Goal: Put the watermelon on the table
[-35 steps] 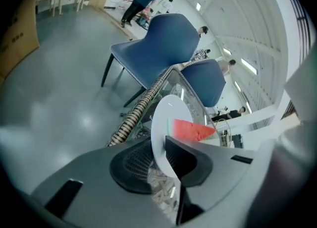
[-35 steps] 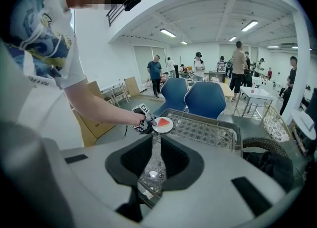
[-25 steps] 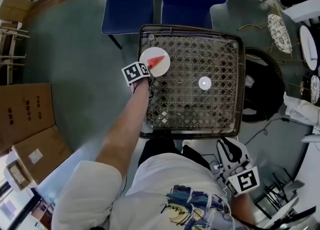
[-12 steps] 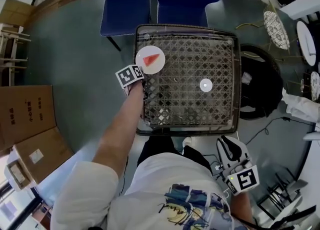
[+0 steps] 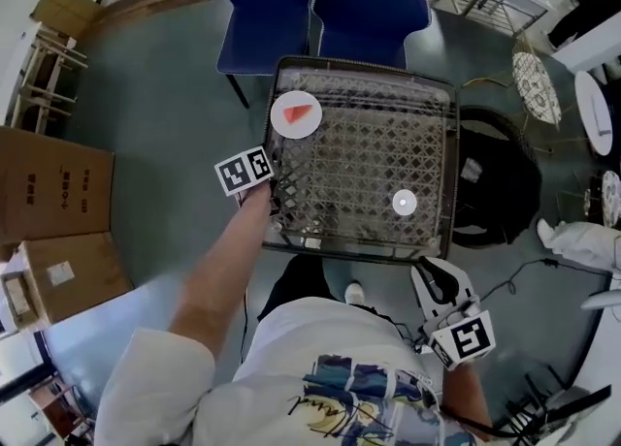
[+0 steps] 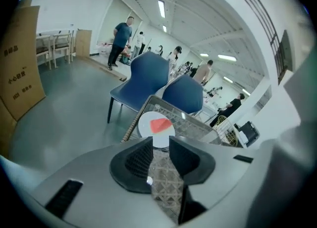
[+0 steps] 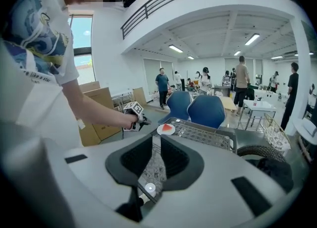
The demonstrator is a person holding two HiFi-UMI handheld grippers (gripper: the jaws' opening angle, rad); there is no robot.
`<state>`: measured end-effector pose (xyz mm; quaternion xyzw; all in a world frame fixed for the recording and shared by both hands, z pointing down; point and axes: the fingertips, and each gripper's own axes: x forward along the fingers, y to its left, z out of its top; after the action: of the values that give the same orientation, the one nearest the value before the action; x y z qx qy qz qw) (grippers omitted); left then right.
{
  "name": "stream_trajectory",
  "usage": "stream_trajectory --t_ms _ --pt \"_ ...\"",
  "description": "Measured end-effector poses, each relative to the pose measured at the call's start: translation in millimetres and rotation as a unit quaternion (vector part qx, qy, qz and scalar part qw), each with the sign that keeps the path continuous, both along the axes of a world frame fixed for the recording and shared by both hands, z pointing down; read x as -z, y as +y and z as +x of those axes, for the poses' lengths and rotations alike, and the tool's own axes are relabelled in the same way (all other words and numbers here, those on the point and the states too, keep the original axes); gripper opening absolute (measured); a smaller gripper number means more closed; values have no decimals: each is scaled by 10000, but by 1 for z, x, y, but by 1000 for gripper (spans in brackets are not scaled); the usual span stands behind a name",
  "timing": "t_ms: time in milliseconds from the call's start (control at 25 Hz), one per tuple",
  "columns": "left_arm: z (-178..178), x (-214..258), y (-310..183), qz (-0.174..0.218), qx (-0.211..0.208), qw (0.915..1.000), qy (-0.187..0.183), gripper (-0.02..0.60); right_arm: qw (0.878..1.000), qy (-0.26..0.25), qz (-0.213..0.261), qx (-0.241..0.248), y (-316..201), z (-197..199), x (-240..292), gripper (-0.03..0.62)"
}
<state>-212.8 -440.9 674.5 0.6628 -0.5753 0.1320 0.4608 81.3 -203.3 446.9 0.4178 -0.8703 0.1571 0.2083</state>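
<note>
A red watermelon slice (image 5: 298, 111) lies on a white plate (image 5: 283, 124) at the far left corner of the wicker table (image 5: 369, 158). My left gripper (image 5: 276, 198) hovers at the table's left edge, nearer than the plate and apart from it. In the left gripper view its jaws (image 6: 161, 145) stand slightly apart with nothing between them, and the watermelon slice (image 6: 159, 124) shows beyond the tips. My right gripper (image 5: 430, 277) hangs off the table's near right corner; in the right gripper view its jaws (image 7: 156, 145) are narrowly apart and hold nothing.
A small white disc (image 5: 404, 203) lies on the table's near right part. Two blue chairs (image 5: 320, 3) stand behind the table. Cardboard boxes (image 5: 49, 192) are on the floor at left. A black round object (image 5: 495, 182) sits right of the table. People stand far off.
My left gripper has drawn back from the plate toward the near left edge of the table. The plate with the watermelon stays on the table. The right gripper has hardly moved.
</note>
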Motion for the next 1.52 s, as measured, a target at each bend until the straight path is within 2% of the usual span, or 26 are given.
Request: stream_trajectory --t_ms 160,280,480,640,760,920,1080,1280,1520 --pt "14 47 49 493 -72 9985 211 93 9993 -82 142 329 23 13 7 58" --pt "31 77 94 804 -248 9962 220 10 9977 -162 318 571 42 26 13 58" --pt "72 125 178 1263 -666 9891 357 9 9932 -270 545 993 73 47 19 51" --pt "113 176 253 1737 -1013 9782 520 9 9903 -397 560 1208 104 65 18 43" --pt "142 215 304 2036 -1384 9686 353 9 9862 -444 550 1496 123 66 19 43" --pt "177 248 366 2143 -1975 9564 177 9 9801 -462 549 1851 142 57 26 41" --pt "203 260 405 2122 -2430 9463 196 9 9754 -361 696 2058 157 49 29 41" --pt "212 280 424 2353 -2620 9357 201 9 9723 -283 653 2227 172 35 25 41" --pt "176 300 449 2480 -2345 9375 680 9 9685 -249 682 2381 188 -9 30 41"
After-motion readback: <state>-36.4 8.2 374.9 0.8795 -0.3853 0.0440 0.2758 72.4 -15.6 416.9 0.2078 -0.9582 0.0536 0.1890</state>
